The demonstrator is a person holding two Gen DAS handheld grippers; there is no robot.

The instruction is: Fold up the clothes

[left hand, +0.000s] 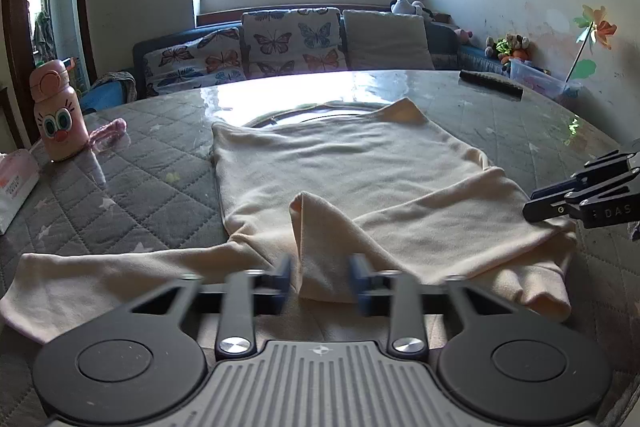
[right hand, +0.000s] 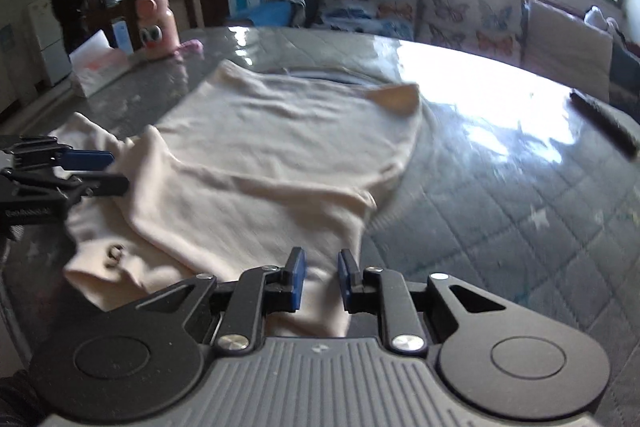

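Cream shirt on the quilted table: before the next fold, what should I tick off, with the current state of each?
1. Cream shirt lying flat on the table: ok, mild wrinkles.
2. One sleeve folded across the body: ok.
3. Other sleeve folded in: not ok, stretched outward.
4. Left gripper open around the raised cloth peak: ok, not clamped.
5. Right gripper open over the near edge: ok; contact with cloth cannot tell.
6. Pink bottle clear of the shirt: ok.
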